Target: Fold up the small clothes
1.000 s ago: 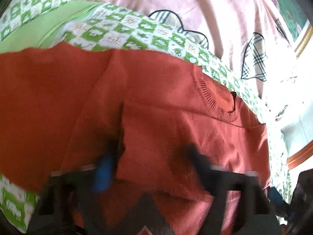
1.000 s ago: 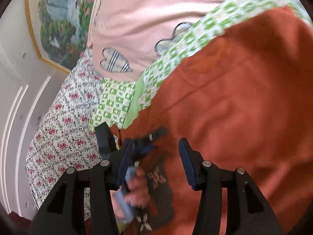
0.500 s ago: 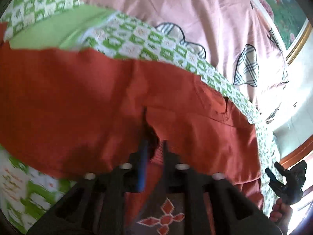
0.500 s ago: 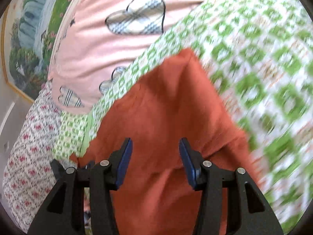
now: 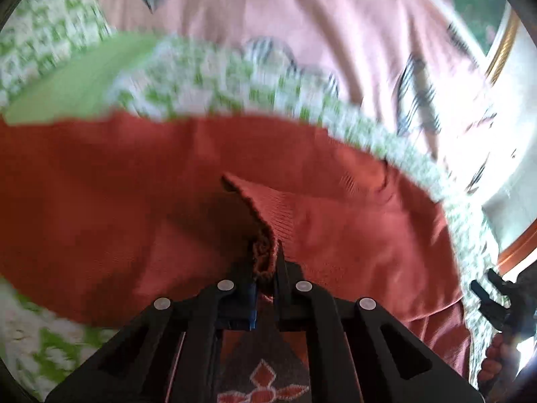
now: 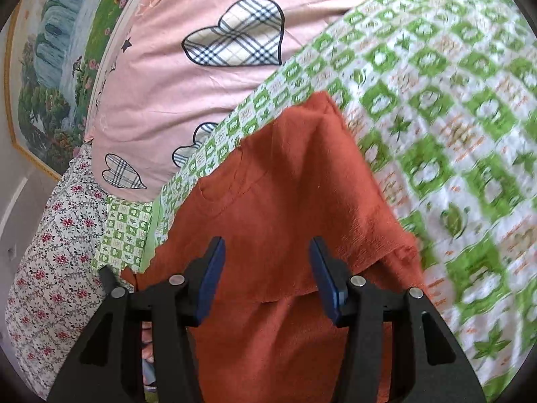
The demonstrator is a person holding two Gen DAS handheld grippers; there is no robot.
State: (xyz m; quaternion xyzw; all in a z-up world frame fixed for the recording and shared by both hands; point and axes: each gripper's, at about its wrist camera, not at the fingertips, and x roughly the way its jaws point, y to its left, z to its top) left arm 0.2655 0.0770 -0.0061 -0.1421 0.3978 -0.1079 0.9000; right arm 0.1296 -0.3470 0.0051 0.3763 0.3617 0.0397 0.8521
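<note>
A small rust-orange knitted sweater [image 5: 134,184] lies on a green-and-white checked bedsheet [image 5: 208,84]. My left gripper [image 5: 265,268] is shut on a ribbed edge [image 5: 268,218] of the sweater and lifts it into a raised fold. A grey patterned panel with an orange flower [image 5: 265,383] shows below the jaws. In the right wrist view the sweater [image 6: 285,184] lies folded with a layered edge, and my right gripper [image 6: 265,275] hangs open above it, holding nothing. The left view is motion-blurred.
A pink quilt with plaid hearts [image 6: 201,67] lies behind the sweater. A floral sheet [image 6: 50,252] covers the left. A framed landscape painting [image 6: 50,50] hangs on the wall. The other hand and gripper [image 5: 500,305] show at the right edge of the left wrist view.
My left gripper closed on the sweater's ribbed edge and has lifted it. My right gripper swung right across the sweater toward its far edge, staying open.
</note>
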